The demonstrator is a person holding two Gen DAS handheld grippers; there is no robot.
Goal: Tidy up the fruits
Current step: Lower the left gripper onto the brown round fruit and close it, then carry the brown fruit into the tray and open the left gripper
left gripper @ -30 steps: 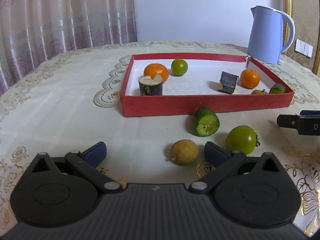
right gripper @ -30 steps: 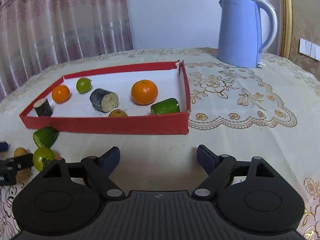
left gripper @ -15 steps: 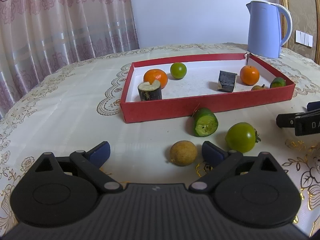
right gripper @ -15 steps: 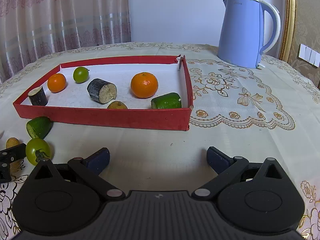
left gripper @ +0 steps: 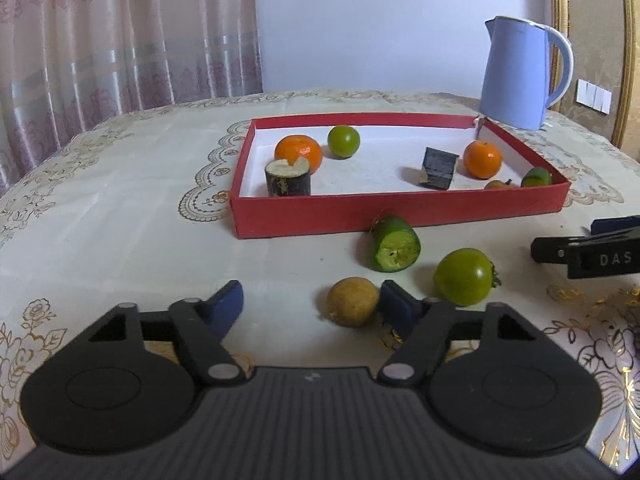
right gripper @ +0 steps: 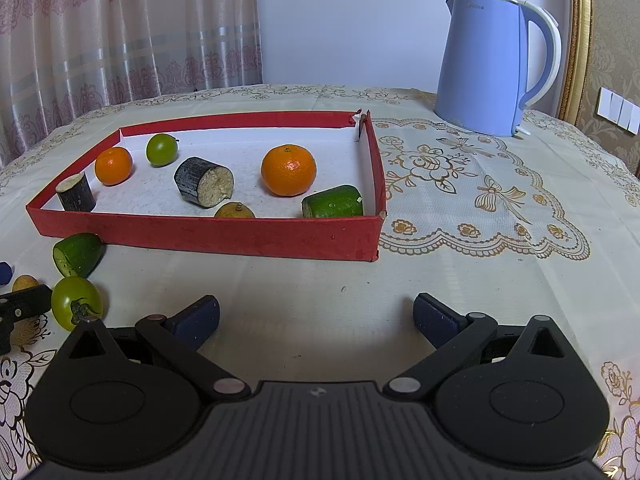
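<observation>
Three fruits are lying loose on the counter [left gripper: 120,208] in front of the red tray [left gripper: 400,210]. Going left to right in the left wrist view: a brown round fruit [left gripper: 352,301], a cut green piece [left gripper: 395,244] touching the tray wall, and a green tomato [left gripper: 464,277]. The left tool [left gripper: 312,302] has just been closing; its jaws are standing half-wide around the brown fruit, whose right side is sitting just against the right pad [left gripper: 394,305], with the left pad well apart from it. The right tool [right gripper: 316,316] is hanging spread wide over bare cloth, holding nothing, with the tomato [right gripper: 76,307] just beside its left finger.
</observation>
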